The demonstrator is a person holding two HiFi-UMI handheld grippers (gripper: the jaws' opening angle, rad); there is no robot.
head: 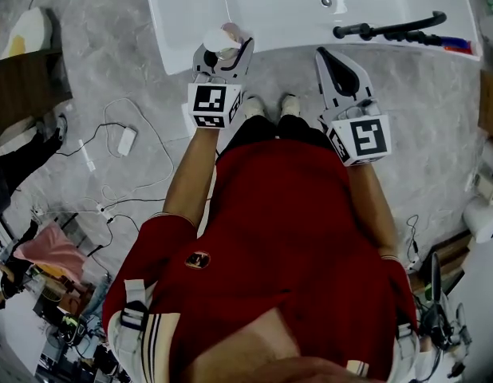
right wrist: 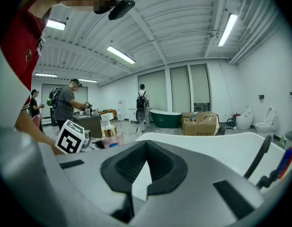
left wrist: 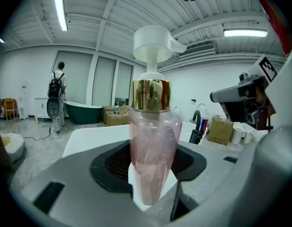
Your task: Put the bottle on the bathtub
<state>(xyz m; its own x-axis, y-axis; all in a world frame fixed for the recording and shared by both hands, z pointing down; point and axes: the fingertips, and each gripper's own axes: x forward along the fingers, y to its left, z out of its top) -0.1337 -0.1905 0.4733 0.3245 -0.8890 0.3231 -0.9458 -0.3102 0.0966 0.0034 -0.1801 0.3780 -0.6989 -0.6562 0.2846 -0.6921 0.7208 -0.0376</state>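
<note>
Left gripper view has the pink pump bottle (left wrist: pixel 153 141) upright, with a gold collar and white pump head on top. Its lower body is pinched between the dark pads of the left gripper (head: pixel 222 53), which is clenched on it. From the head view it hangs at the near edge of the white bathtub (head: pixel 183 10), towards the left corner, and I cannot tell whether its base touches the rim. A good set-down probably means carrying it a little further in over a flat stretch of rim, keeping it vertical, lowering until the base sits flush, then easing the jaws apart. The right gripper (head: pixel 330 61), pinched closed on nothing, waits alongside, well clear of the black faucet (head: pixel 390 30).
</note>
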